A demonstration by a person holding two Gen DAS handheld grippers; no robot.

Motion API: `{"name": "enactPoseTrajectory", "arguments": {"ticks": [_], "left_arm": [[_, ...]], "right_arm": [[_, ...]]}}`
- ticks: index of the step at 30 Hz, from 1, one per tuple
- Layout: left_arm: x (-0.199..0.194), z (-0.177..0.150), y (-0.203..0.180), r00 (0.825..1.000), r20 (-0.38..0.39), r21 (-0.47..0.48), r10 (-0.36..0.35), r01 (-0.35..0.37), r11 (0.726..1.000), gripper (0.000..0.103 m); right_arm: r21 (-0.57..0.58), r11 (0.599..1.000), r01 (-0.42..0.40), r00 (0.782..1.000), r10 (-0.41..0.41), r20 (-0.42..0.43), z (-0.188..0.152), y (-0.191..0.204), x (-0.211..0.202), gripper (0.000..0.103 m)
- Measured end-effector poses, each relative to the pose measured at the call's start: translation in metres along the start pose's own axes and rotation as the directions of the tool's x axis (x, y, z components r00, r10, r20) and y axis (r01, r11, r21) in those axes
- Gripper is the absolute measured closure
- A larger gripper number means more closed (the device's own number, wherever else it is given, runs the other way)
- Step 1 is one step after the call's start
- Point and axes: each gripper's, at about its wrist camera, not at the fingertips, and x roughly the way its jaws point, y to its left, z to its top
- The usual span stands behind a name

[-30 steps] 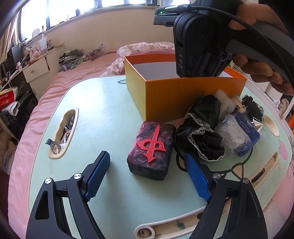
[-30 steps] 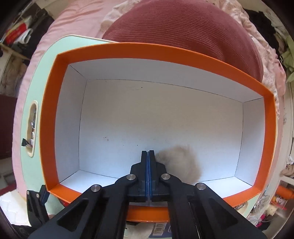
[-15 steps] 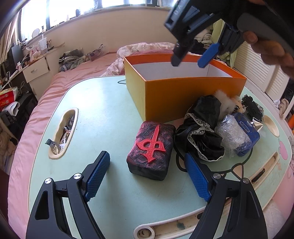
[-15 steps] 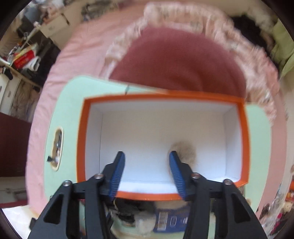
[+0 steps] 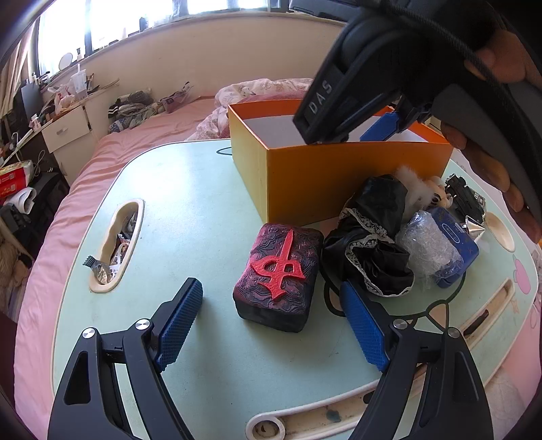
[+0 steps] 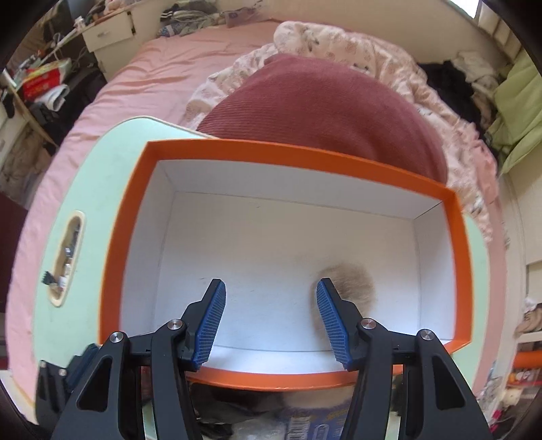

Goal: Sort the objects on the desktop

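Trouble could come if the empty, spread right gripper [image 6: 271,316], hanging over the orange box [image 6: 237,147] where the fur ball [image 6: 352,282] lies, clips its rim, while the wide-open left gripper [image 5: 271,318] flanks the red-and-black case [image 5: 279,274] just before that box.

A bed under a smooth pink sheet [image 5: 145,142] fills the middle of the room, with a rumpled floral quilt [image 6: 355,44] and a dark red corduroy cushion [image 6: 321,108] lying on it. Behind it runs a cream wall [image 5: 203,57] below a row of bright windows [image 5: 111,17] that let in strong daylight. A white bedside cabinet with a drawer [image 5: 67,128] stands at the left, its top cluttered. Heaped clothes [image 5: 135,105] lie along the wall. A pale green rounded desk [image 5: 189,189] sits over the bed.
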Motion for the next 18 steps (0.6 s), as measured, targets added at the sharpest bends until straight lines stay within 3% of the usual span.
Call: {"name": "enactPoseTrajectory", "arguments": {"ticks": [7,15,18], "left_arm": [[0.001,0.001,0.0,1.0,0.0,-0.001,0.002,-0.002,1.0,0.02],[0.001,0.001,-0.001,1.0,0.0,-0.002,0.003,-0.003,1.0,0.02],[0.001,0.001,-0.001,1.0,0.0,-0.002,0.004,-0.004,1.0,0.02]], "right_arm": [[0.033,0.997,0.073,0.997,-0.074,0.017,0.005,-0.038,0.0,0.047],[0.171,0.985,0.001,0.998,0.009,-0.056,0.011,-0.084,0.02,0.047],[0.174,0.983,-0.06,0.991,0.08,-0.111,0.013,-0.087,0.033,0.047]]}}
